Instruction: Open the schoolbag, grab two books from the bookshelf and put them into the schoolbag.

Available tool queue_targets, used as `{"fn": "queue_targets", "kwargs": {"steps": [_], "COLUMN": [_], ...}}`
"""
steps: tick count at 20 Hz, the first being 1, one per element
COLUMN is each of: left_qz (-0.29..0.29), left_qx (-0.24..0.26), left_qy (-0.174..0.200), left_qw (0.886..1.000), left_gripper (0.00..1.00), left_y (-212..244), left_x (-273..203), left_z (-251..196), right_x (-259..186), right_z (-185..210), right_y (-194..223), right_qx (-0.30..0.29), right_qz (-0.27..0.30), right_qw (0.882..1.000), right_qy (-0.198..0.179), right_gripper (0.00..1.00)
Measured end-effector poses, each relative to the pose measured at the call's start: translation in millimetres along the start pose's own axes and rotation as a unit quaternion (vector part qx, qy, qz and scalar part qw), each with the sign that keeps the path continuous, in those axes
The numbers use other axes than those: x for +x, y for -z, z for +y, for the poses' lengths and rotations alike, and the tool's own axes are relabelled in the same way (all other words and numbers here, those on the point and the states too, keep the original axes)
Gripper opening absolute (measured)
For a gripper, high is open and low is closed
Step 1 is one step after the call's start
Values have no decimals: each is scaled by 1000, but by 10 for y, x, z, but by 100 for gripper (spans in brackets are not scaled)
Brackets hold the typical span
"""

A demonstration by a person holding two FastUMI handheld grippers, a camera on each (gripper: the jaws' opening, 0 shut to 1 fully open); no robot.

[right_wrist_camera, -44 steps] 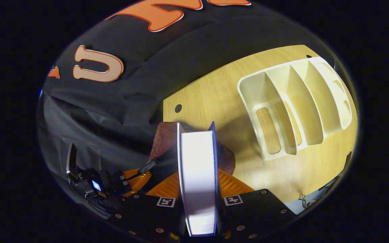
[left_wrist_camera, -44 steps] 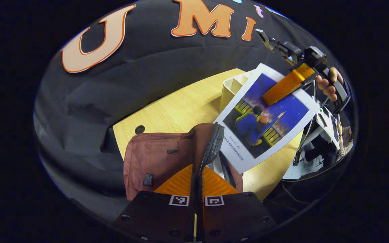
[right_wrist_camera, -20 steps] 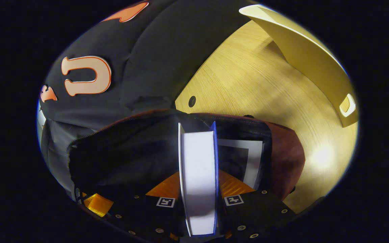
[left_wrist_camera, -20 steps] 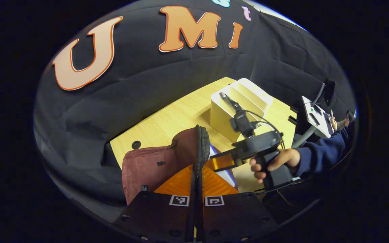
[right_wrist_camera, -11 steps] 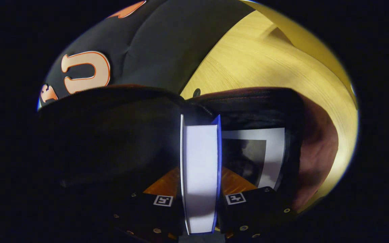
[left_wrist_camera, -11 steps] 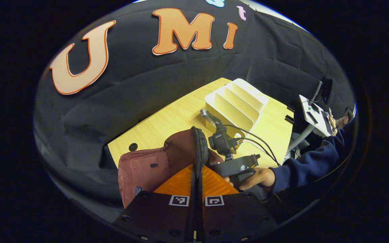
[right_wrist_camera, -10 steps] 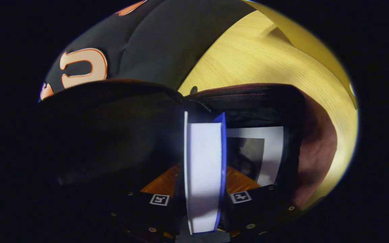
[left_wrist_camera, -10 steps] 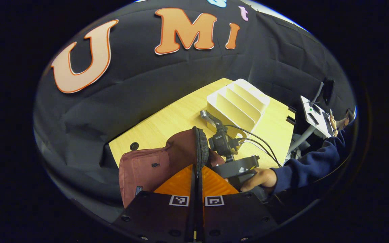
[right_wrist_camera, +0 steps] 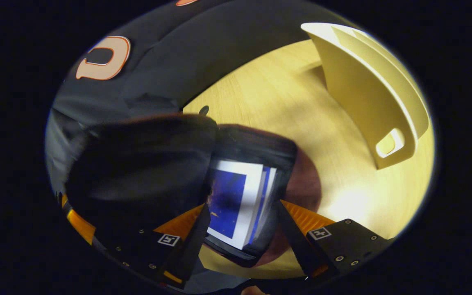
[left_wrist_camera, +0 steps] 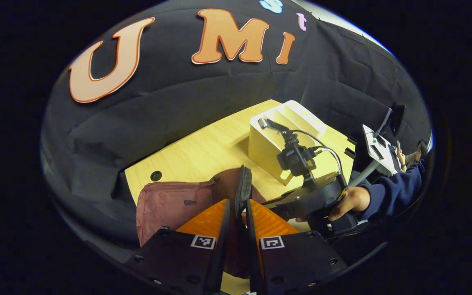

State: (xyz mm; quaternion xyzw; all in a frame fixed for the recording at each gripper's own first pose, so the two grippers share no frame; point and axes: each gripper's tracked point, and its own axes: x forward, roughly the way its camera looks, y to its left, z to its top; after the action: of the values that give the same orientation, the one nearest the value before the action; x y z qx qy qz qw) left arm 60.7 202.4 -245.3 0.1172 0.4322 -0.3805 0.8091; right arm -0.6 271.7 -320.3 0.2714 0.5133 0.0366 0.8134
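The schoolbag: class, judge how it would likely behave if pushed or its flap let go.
The schoolbag looks like soft cloth, its flap standing between the left gripper's fingers, so it would probably flop shut when freed. With books inside, it likely slides rather than tips.

I see the books (right_wrist_camera: 236,200) inside the schoolbag (right_wrist_camera: 301,188) on the table (right_wrist_camera: 285,102); the bookshelf (right_wrist_camera: 367,90) stands at two o'clock from it.

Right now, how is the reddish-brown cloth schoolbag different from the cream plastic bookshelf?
The reddish-brown cloth schoolbag is soft and lies flat; the cream plastic bookshelf is stiff and stands upright. The schoolbag is dark-lined and open, with blue-and-white books inside; the bookshelf is pale, with fixed dividers. Both rest on the light wooden table.
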Motion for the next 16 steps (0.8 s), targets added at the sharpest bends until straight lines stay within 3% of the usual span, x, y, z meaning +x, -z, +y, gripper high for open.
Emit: {"fn": "queue_targets", "kwargs": {"steps": [5, 8, 12, 15, 16], "left_qz": [-13, -25, -44, -64, -72], "left_qx": [-19, -42, -75, -101, -109], "left_qy": [8, 5, -11, -26, -35], "left_qw": [1000, 999, 996, 992, 991], "left_gripper": [40, 67, 87, 87, 97], "left_y": [-116, -283, -536, -767, -856], "left_x": [132, 226, 378, 496, 542], "left_z": [-331, -582, -1046, -1395, -1494], "right_x": [-498, -812, -1337, -1809, -1965], "right_z": [-398, -683, -1006, -1326, -1424], "right_y": [-309, -533, -903, -1213, -1314], "right_qx": [-44, -66, -85, -117, -127], "right_qz": [-36, -63, -103, -150, -164], "right_qw": [998, 996, 991, 982, 978], "right_qy": [19, 25, 15, 20, 21], "right_gripper": [98, 98, 98, 98, 97]}}
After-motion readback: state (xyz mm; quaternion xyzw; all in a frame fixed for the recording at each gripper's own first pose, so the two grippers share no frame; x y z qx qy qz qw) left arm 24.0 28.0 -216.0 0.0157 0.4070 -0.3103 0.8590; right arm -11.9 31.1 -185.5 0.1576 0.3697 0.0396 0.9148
